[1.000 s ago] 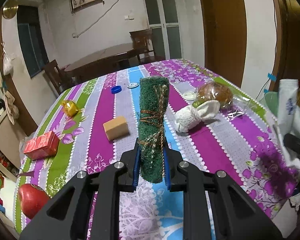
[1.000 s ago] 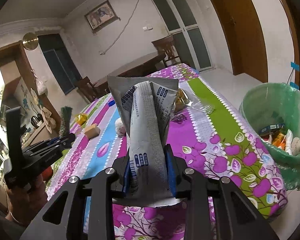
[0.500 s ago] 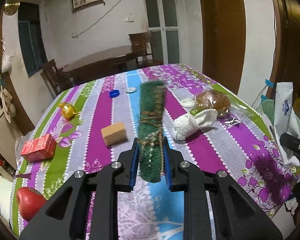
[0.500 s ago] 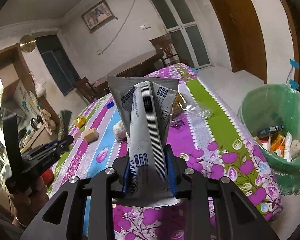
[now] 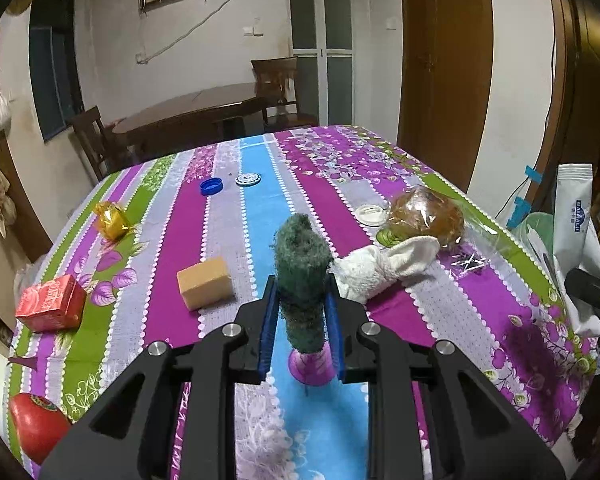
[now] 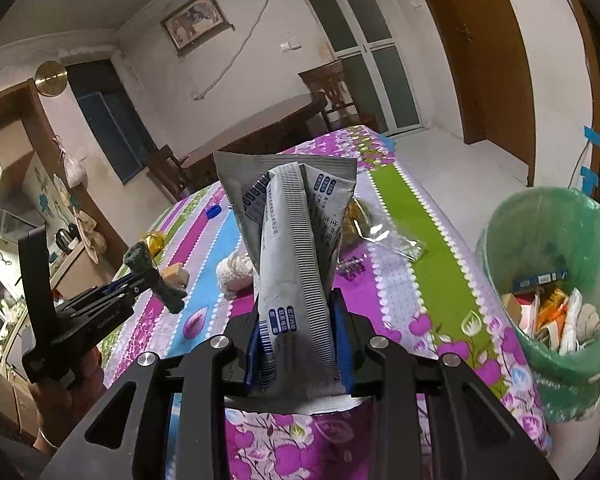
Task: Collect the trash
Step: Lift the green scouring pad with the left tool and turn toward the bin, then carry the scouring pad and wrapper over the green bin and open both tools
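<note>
My left gripper is shut on a dark green scouring pad and holds it above the striped tablecloth. The pad now shows edge-on and tilted. It also shows in the right wrist view, held by the left gripper. My right gripper is shut on a grey and white foil packet with blue print, upright, above the table's right edge. The packet also shows in the left wrist view. A bin with a green liner stands on the floor to the right, with several bits of trash inside.
On the table lie a tan sponge block, a red box, a gold wrapper, a white cloth, a bagged bun, a blue cap, two round lids and a red apple. A wooden table and chairs stand behind.
The green pad has turned in my left gripper from flat-on to edge-on and tilted. My right gripper with the packet has shifted a little toward the bin.
</note>
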A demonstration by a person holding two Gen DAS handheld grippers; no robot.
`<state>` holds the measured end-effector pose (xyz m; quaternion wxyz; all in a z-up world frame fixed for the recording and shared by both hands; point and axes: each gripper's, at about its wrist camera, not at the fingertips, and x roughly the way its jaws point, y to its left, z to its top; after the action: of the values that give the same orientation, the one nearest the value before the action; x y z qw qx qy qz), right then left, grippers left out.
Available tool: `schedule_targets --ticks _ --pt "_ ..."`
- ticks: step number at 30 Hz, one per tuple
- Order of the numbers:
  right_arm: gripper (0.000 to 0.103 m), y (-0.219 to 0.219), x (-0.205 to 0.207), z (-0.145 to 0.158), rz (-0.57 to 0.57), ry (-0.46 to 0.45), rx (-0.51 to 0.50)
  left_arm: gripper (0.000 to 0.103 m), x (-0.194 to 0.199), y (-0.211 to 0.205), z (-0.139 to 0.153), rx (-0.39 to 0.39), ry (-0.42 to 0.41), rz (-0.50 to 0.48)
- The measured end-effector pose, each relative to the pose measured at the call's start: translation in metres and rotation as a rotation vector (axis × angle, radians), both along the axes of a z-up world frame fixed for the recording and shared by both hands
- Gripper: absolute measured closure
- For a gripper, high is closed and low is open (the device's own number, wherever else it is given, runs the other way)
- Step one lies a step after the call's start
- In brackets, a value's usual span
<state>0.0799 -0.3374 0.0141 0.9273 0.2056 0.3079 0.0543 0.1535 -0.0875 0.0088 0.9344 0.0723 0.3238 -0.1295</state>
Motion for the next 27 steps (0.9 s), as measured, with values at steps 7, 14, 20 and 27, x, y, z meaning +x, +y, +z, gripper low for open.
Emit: schedule_targets --ticks 7,14,20,27 --pt "0.072 0.008 0.01 0.005 0.023 -0.017 -0.006 0.084 0.008 0.026 0.007 -0.143 0.088 -0.097" --pt "0.072 -0.015 -0.002 0.038 -0.017 -0.07 -0.036 0.084 0.009 -0.014 0.026 -0.14 0.056 -0.179" --pt "0.072 -0.072 -0.033 0.077 -0.157 -0.068 -0.141 0.084 0.015 -0.086 0.054 -0.149 0.03 -0.352" --pt "0.072 -0.146 -0.05 0.086 -0.304 0.075 -0.222 0.084 0.022 -0.193 0.056 -0.137 0.099 -0.598"
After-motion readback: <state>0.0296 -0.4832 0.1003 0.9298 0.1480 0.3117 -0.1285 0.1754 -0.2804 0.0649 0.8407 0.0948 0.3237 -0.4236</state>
